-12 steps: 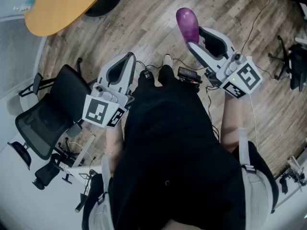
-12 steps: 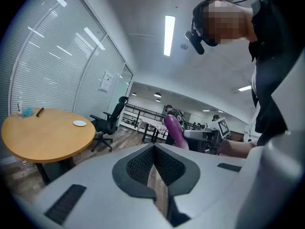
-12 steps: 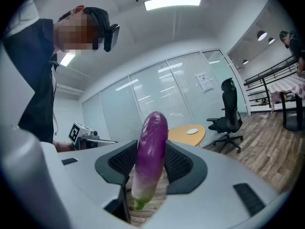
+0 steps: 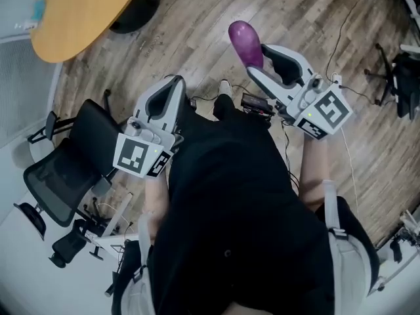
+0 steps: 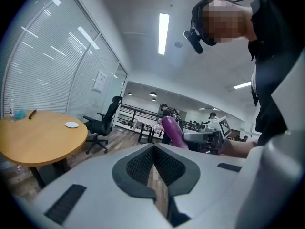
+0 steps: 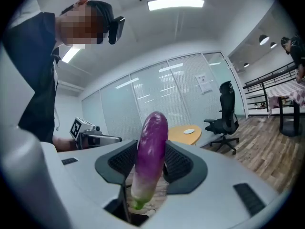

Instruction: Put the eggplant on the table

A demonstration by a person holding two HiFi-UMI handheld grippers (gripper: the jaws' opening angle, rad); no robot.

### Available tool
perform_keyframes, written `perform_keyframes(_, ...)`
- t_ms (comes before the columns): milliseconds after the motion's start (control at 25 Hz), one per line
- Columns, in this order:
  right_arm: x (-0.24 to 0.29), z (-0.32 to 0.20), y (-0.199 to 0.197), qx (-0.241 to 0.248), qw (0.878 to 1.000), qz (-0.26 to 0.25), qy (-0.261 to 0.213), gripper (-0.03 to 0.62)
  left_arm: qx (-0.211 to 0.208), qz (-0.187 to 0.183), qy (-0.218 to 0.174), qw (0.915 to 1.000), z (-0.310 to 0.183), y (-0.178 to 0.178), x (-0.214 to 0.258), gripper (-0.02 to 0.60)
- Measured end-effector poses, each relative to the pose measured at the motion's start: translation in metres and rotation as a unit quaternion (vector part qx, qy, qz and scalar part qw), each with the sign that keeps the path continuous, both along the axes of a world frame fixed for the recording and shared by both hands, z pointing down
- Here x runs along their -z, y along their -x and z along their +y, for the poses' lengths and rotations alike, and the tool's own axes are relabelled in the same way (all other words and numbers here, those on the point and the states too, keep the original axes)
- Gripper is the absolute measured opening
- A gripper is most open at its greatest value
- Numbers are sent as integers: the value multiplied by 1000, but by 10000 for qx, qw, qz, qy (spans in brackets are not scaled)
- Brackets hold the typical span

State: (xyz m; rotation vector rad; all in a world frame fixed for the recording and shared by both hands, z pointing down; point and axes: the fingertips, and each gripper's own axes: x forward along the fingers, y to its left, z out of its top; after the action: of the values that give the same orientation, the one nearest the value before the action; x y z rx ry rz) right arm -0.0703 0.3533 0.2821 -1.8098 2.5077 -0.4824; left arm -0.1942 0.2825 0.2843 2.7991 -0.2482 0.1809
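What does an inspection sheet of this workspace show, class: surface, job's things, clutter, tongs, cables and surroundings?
Surface: round wooden table, no eggplant on it.
Job's things: purple eggplant, held in the air above the wooden floor.
Clutter: small white dish on the table.
Tongs: right tongs shut on the eggplant; left tongs shut, empty.
Cables: thin cable trailing across the floor.
Surroundings: black office chair beside the table.

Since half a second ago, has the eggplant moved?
No: eggplant in the right claw sits slightly lower-left in frame, but the round table shifted likewise; gap unchanged.
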Motion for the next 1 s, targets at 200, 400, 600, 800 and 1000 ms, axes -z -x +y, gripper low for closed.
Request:
perform_keyframes(200, -6, -9, -13, -344, 9993, -96, 118, 189, 35, -3, 20, 10000, -15, 6, -5, 11)
perform_keyframes(400, -10, -44, -11, -410, 9988, 68, 244, 189, 0, 83, 51, 10000, -50, 11, -10, 11)
perform_keyframes(600, -5, -101, -7, -406, 9987, 229, 211, 189, -160, 244, -34, 9996, -107, -2, -8, 11)
perform_keyframes(800, 6, -157, -13, -452, 9982, 380, 141, 189, -284, 450, -106, 9985, -168, -17, -2, 11)
perform_keyframes(1000, 11, -202, -22, -543, 9978, 354, 120, 189, -443, 546, -117, 9975, -213, -31, 2, 11)
